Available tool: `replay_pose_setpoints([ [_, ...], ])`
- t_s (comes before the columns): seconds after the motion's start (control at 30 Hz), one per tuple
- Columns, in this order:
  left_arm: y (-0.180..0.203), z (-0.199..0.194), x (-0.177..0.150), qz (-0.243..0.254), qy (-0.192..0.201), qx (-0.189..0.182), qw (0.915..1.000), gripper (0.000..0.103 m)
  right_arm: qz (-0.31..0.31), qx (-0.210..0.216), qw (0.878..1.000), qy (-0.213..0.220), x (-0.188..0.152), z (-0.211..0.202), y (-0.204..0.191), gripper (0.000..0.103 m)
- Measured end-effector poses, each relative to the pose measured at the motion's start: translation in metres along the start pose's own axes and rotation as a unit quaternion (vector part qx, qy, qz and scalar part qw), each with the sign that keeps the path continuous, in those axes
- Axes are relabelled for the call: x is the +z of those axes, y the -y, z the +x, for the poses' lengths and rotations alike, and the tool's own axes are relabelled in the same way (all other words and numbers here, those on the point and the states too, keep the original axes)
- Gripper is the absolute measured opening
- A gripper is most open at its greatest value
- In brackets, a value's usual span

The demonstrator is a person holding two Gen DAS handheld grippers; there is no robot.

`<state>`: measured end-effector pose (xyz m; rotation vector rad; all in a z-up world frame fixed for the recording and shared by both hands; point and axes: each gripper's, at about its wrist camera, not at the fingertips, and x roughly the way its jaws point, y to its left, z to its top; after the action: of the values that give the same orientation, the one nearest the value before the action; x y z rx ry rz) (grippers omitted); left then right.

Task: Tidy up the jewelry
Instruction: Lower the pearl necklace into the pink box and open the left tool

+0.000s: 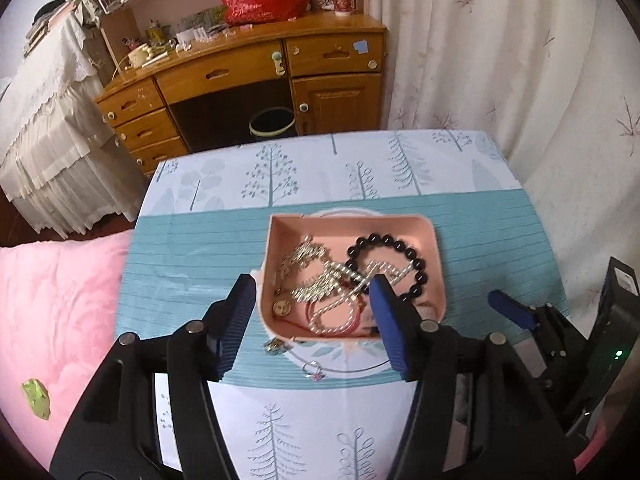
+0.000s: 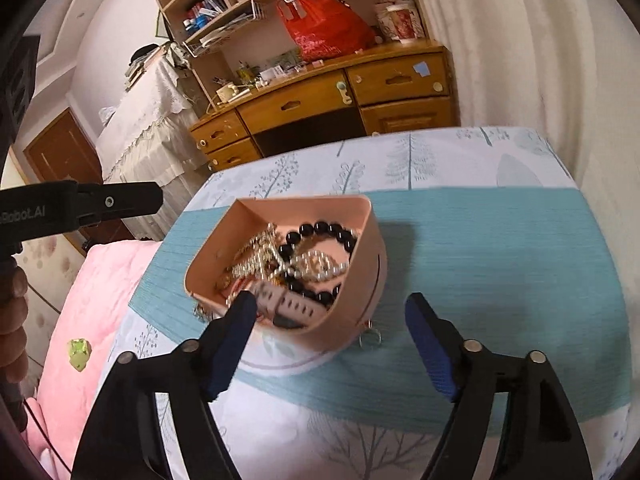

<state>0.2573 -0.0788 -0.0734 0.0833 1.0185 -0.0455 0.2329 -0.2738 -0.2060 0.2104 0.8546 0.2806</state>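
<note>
A pink box sits mid-table on the teal cloth; it also shows in the right wrist view. It holds a black bead bracelet, silver chains, a red cord bangle and a gold pendant. A small charm and a ring lie on the cloth in front of the box. My left gripper is open, above the box's near edge. My right gripper is open, just in front of the box; it also shows in the left wrist view.
A small ring lies by the box's near right side. A pink quilt with a green clip lies left of the table. A wooden desk stands behind, a curtain at right.
</note>
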Motion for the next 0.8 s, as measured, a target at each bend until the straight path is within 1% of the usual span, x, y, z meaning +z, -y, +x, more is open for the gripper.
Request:
replay_pose_setpoints([
  [0.07,-0.008,0.006,-0.006,-0.002,-0.01,0.002,0.9999,0.056,0.005,-0.004,1.0,-0.007,-0.009,-0.001,-0.001,0.085],
  [0.17,-0.023,0.016,-0.018,-0.004,-0.018,0.011,0.9998,0.056,0.01,-0.01,1.0,-0.019,-0.024,0.001,-0.005,0.086],
  [0.3,-0.049,0.033,-0.04,-0.002,-0.025,-0.005,0.9997,0.056,0.009,-0.037,0.999,-0.026,-0.044,0.006,-0.019,0.086],
  [0.37,-0.062,0.046,-0.052,0.005,-0.037,-0.025,0.999,0.056,0.01,-0.056,0.998,-0.021,-0.054,0.007,-0.031,0.086],
  [0.4,-0.067,0.053,-0.057,0.011,-0.042,-0.038,0.9983,0.056,0.011,-0.06,0.998,-0.019,-0.059,0.007,-0.036,0.086],
  [0.43,-0.073,0.059,-0.063,0.019,-0.047,-0.051,0.9974,0.056,0.014,-0.069,0.997,-0.009,-0.064,0.006,-0.044,0.086],
  [0.53,-0.082,0.079,-0.078,0.047,-0.062,-0.062,0.995,0.056,0.025,-0.097,0.995,0.016,-0.078,0.009,-0.072,0.086],
  [0.6,-0.086,0.09,-0.085,0.07,-0.07,-0.076,0.9922,0.056,0.031,-0.109,0.993,0.026,-0.082,0.013,-0.087,0.086],
  [0.7,-0.091,0.101,-0.09,0.101,-0.065,-0.108,0.9869,0.056,0.034,-0.131,0.99,0.035,-0.094,0.023,-0.117,0.086],
  [0.8,-0.091,0.108,-0.092,0.127,-0.053,-0.146,0.9796,0.056,0.024,-0.136,0.99,0.036,-0.098,0.034,-0.143,0.083],
])
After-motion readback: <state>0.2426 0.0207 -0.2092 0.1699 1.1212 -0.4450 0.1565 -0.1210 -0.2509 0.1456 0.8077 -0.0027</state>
